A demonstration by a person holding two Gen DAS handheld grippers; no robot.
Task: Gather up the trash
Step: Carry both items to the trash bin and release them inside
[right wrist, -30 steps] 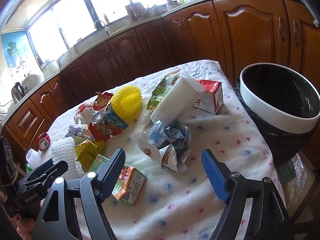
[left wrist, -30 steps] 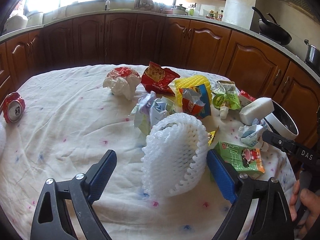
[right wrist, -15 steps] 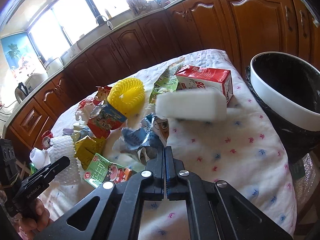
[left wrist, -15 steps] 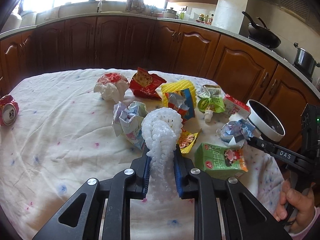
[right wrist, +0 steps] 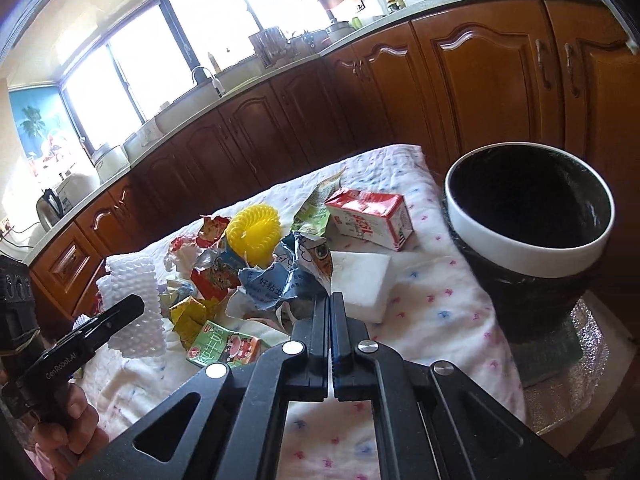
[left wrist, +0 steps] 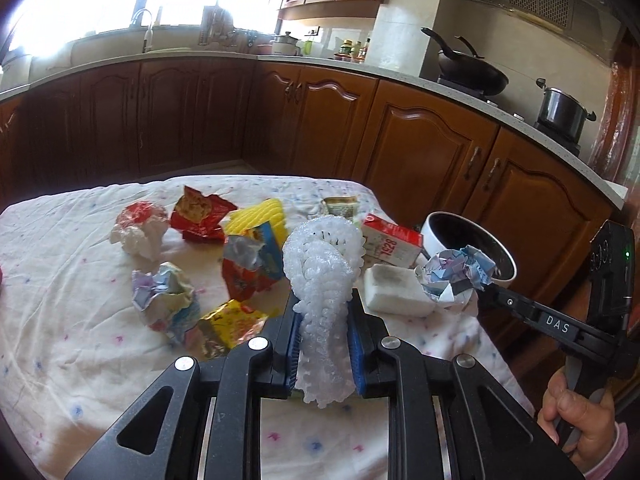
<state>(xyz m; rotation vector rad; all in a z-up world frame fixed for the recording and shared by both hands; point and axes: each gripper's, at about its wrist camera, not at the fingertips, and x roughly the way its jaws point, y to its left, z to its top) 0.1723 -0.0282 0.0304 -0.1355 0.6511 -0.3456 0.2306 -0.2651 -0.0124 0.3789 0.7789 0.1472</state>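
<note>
My left gripper (left wrist: 323, 306) is shut on a white foam fruit net (left wrist: 320, 272), squeezed flat between the blue pads and held a little above the flowered tablecloth (left wrist: 60, 320). In the right wrist view the same net (right wrist: 136, 304) hangs at the far left in the left gripper (right wrist: 134, 310). My right gripper (right wrist: 331, 300) is shut on a crumpled blue-and-white paper wrapper (right wrist: 280, 280). In the left wrist view that wrapper (left wrist: 456, 276) is held up in front of the bin. The black bin with a white rim (right wrist: 528, 248) stands off the table's right edge.
On the cloth lie a white sponge block (right wrist: 360, 280), a red-and-white carton (right wrist: 368, 216), a yellow foam net (right wrist: 252, 228), a green carton (right wrist: 224, 346), a red snack bag (left wrist: 200, 216) and another crumpled wrapper (left wrist: 164, 300). Wooden cabinets run behind the table.
Both grippers went from open to shut, the left on the foam net, the right on the paper wrapper. Both then rose and carried their pieces up off the cloth.
</note>
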